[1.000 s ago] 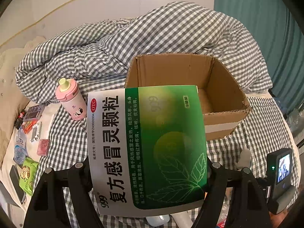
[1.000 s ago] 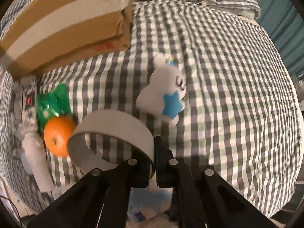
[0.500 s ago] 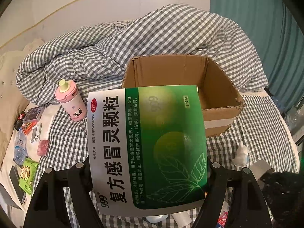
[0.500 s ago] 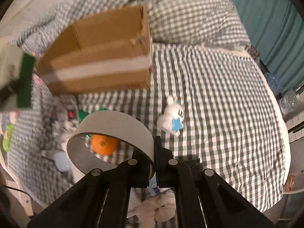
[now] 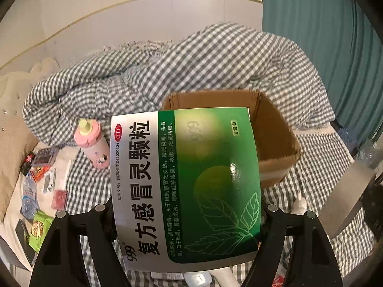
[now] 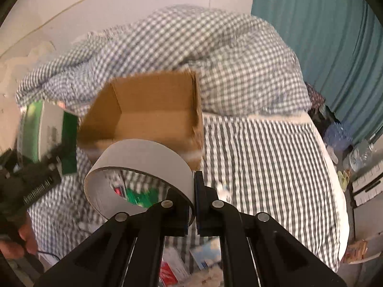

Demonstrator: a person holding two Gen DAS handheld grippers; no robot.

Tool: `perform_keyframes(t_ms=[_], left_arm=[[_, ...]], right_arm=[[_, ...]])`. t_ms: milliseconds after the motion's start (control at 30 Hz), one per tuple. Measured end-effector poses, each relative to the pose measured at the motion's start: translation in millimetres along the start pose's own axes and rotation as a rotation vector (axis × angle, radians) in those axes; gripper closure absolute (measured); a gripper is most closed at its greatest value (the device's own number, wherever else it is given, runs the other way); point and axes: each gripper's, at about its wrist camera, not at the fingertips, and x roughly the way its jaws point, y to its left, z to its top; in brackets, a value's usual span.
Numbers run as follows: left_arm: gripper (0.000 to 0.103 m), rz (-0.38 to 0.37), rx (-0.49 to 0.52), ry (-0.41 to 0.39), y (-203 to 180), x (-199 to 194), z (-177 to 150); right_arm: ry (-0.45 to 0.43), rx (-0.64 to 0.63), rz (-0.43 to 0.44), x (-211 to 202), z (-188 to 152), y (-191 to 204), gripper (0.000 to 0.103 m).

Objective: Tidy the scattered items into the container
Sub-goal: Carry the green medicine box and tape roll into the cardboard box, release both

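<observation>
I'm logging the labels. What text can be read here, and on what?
All on the green and white medicine box held in the left tongs:
"999"
"复方感冒灵颗粒"
"OTC"
"国药准字Z43020334"
"9袋装"
The box's small green lines, and print on the packets on the bed: too small to read.

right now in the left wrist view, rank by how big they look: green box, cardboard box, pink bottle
1. green box, though it is nearest the camera, so its lead is unsure
2. cardboard box
3. pink bottle

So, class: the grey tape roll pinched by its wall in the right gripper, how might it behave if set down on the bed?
The tape roll is a round hoop, so on edge it would probably roll. It keeps its shape in the right gripper, so it seems stiff. Being hollow, it is likely light.
</observation>
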Motion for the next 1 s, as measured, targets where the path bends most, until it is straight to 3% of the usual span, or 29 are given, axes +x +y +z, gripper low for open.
perform_keyframes(t_ms=[167,600,633,667,700,733,767,800,1000], left_arm=[[0.023,0.013,0.001,-0.023,0,6,25],[0.023,0.027,-0.03,0.088,-4,101,60],[0.023,0.019,-0.038,0.094,-4,108,65],[0.022,0.008,-0.039,0.099,-4,113,68],[0.018,0.009,-0.033,0.106,-6,117,69],[0.015,0.022,-0.021,0.116,-9,120,71],[0.003,0.055,-0.003,0.117,-12,121,72],[0.0,0.072,0.01,0.102,-15,120,71],[0.0,0.06,0.033,0.067,-23,108,69]], right_arm=[[-0.056,-0.02,0.02,9,38,9,0.1],[0.013,0.042,0.064,109,98,3,0.1],[0.004,0.043,0.066,114,101,4,0.094],[-0.019,0.03,0.057,117,105,6,0.083],[-0.027,0.019,0.035,118,106,9,0.033],[-0.041,0.016,-0.003,118,106,10,0.001],[-0.091,0.028,-0.041,112,105,9,0.0],[-0.135,0.035,-0.065,106,103,6,0.0],[-0.144,0.033,0.004,80,91,-6,0.0]])
